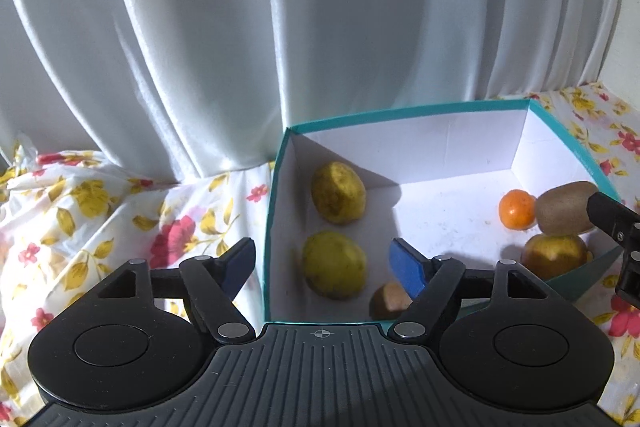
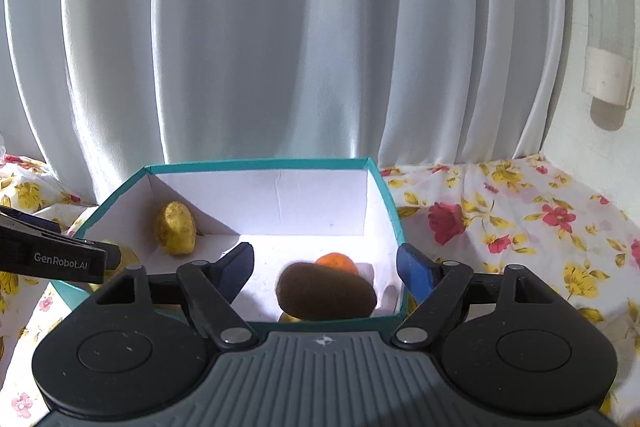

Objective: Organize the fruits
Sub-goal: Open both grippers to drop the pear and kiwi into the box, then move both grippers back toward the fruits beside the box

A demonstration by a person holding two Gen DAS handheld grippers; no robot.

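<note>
Your left wrist view gives you most of the teal box (image 1: pixel 276 187): two yellow fruits (image 1: pixel 338 192) (image 1: pixel 334 263) lie along its left wall, one behind the other, and a small brown piece (image 1: pixel 390 301) sits at the near wall just beside your blue fingertip (image 1: pixel 408 267). At the box's right end an orange (image 1: pixel 517 209), a kiwi (image 1: pixel 570 207) and a yellow-brown fruit (image 1: pixel 554 255) under it bunch together, touching.

Your right wrist view hides most of that. There you see only the far yellow fruit (image 2: pixel 176 228), the kiwi (image 2: pixel 326 291) and the orange (image 2: pixel 336 262) behind it. It does show a white tube (image 2: pixel 608 75) on the wall at the right.

Count in the box: two yellow fruits, one orange, one kiwi, one yellow-brown fruit, one small brown piece.

Your left gripper (image 1: pixel 324 263) stands open over the box's near left corner, one finger outside the wall, nothing pressed between the pads. Your right gripper (image 2: pixel 326 267) is open too; the kiwi lies between its fingers, clear of both pads.

The box rests on a white cloth (image 1: pixel 120 211) with red and yellow flowers, pale curtains (image 1: pixel 200 27) hanging close behind.
</note>
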